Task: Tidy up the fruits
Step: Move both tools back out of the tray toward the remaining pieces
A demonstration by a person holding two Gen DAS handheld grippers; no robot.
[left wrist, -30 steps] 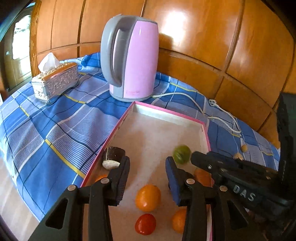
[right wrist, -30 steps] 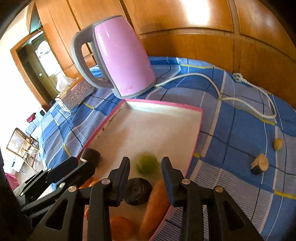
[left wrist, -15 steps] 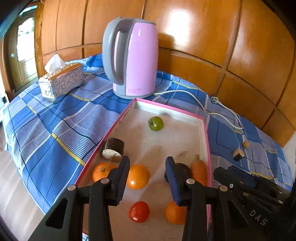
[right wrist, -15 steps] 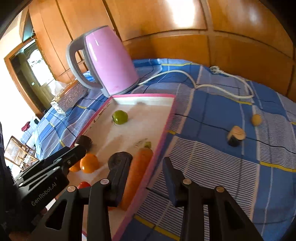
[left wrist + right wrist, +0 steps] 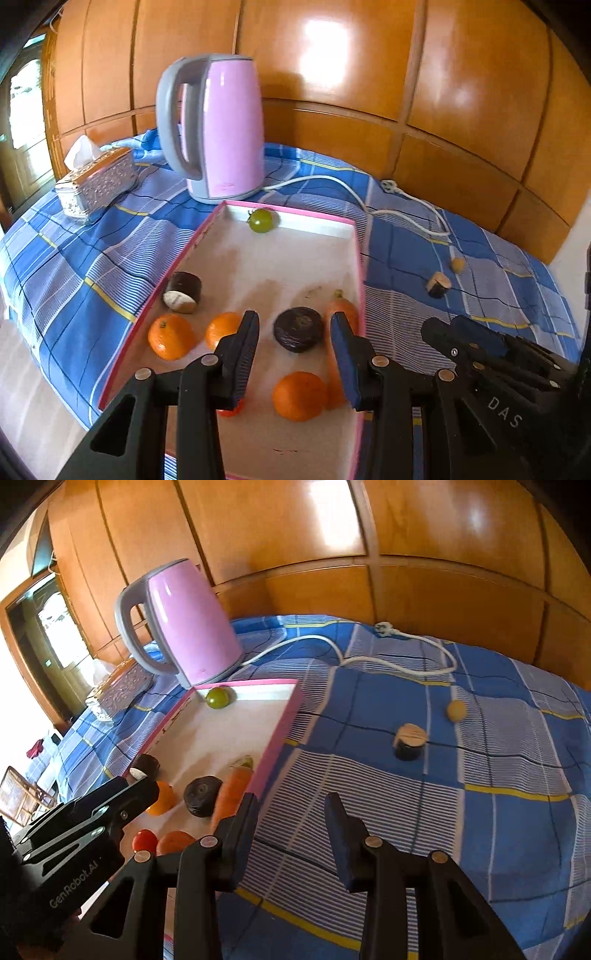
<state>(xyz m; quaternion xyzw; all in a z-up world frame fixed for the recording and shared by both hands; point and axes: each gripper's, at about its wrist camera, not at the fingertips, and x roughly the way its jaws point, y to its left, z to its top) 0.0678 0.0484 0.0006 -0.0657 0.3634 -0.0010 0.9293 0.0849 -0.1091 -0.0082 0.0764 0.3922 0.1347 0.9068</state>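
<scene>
Since the earlier frame, round green fruit (image 5: 260, 220) has rolled to the far wall of the pink-rimmed shallow tray (image 5: 360, 258) | left gripper (image 5: 293, 339) and right gripper (image 5: 291, 814) both empty, jaws parted (nothing pinched) | smooth oranges (image 5: 299, 396), tapered carrot (image 5: 232, 794) inside tray.

A pink-rimmed tray (image 5: 360, 258) with a pale, off-white floor lies on a cloth (image 5: 424, 794) checked in blue and white-striped squares crossed by thin yellow and dark lines. At the tray's 12 o'clock end stands a pink kettle (image 5: 225, 129) with a grey handle and a white cord (image 5: 399, 661). Inside the tray: a green fruit (image 5: 260, 220), three oranges, one of them (image 5: 299, 396) at 6 o'clock, an orange carrot (image 5: 232, 790), a red tomato (image 5: 144, 841) and a dark brown round piece (image 5: 298, 328). Behind is glossy orange-brown wood panelling (image 5: 369, 66). A silver embossed tissue box (image 5: 96, 181) holds white tissue.
</scene>
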